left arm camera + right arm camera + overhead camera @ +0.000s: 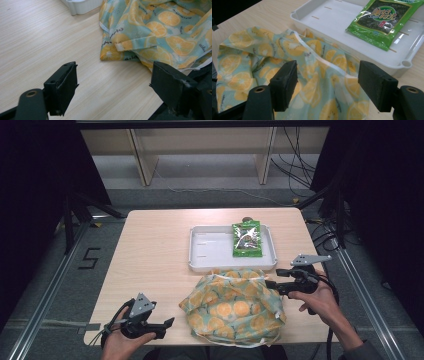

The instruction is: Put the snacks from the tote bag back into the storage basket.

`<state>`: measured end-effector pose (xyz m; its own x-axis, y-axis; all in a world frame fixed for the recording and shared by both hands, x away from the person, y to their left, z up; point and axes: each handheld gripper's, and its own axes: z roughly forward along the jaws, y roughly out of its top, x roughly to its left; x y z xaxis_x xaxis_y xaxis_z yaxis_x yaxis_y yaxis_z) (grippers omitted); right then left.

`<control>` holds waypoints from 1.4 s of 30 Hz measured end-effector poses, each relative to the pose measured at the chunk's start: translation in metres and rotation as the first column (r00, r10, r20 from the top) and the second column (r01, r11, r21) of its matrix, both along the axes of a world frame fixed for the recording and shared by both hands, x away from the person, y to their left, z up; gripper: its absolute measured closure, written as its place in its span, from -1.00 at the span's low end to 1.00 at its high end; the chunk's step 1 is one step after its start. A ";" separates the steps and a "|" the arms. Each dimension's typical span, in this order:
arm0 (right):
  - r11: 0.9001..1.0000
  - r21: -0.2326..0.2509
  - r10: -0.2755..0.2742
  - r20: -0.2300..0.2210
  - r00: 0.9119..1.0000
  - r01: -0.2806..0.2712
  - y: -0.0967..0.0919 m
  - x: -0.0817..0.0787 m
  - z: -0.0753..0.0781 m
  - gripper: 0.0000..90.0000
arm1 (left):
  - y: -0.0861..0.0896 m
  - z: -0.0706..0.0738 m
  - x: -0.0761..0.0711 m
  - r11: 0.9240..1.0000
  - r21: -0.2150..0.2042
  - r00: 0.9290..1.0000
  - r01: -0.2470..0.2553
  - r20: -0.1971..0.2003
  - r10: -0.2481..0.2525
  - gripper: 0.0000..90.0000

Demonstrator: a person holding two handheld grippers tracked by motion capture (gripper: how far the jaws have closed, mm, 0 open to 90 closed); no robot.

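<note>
A: High view first. Where is the cloth bag (234,307)?

B: It lies crumpled on the tabletop (155,250) at the near edge, between the two grippers. Its long axis runs roughly left to right; its far edge touches or overlaps the near rim of the white tray (200,250). A green snack packet (247,239) lies flat in the tray's right half, long axis pointing away from the person.

A: Grippers?

B: The left gripper (169,322) is held in the left hand (120,345) at the bag's near-left corner, pointing right toward it, apart from it. The right gripper (270,284) is held in the right hand (320,302), pointing left, its tips over the bag's far-right edge.

A: Left gripper view?

B: Its fingers (62,87) are spread with bare tabletop between them. The bag's folded corner lies just beyond, hem toward the camera.

A: Right gripper view?

B: Its fingers (284,82) stand wide apart above the fabric, pinching nothing. The white-piped hem runs diagonally between them. Whether the pads touch the cloth cannot be told. The tray and packet lie beyond, upper right.
</note>
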<state>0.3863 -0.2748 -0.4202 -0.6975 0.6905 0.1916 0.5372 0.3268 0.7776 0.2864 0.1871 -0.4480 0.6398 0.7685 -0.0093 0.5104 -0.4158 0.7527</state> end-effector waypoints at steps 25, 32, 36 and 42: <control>0.999 0.020 -0.041 -0.023 0.999 0.042 -0.026 -0.053 -0.008 -0.35 | 0.000 -0.001 0.000 1.000 -0.007 1.000 -0.009 -0.005 0.009 -0.54; 0.999 -0.024 -0.046 -0.001 0.999 0.046 -0.033 -0.064 -0.013 -0.35 | 0.000 -0.001 0.000 1.000 -0.006 1.000 -0.012 -0.003 0.012 -0.54; 0.999 -0.028 -0.043 -0.005 0.999 0.043 -0.036 -0.069 -0.015 -0.36 | 0.000 -0.001 0.000 1.000 -0.005 1.000 -0.012 -0.004 0.012 -0.54; 0.997 -0.022 -0.075 -0.042 0.996 0.074 -0.041 -0.077 -0.019 -0.36 | -0.001 -0.001 0.000 1.000 -0.006 1.000 -0.014 -0.001 0.014 -0.54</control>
<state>0.3095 -0.3160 -0.4392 -0.6352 0.7444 0.2059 0.5934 0.2998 0.7470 0.2861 0.1865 -0.4492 0.6290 0.7773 -0.0142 0.5168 -0.4045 0.7545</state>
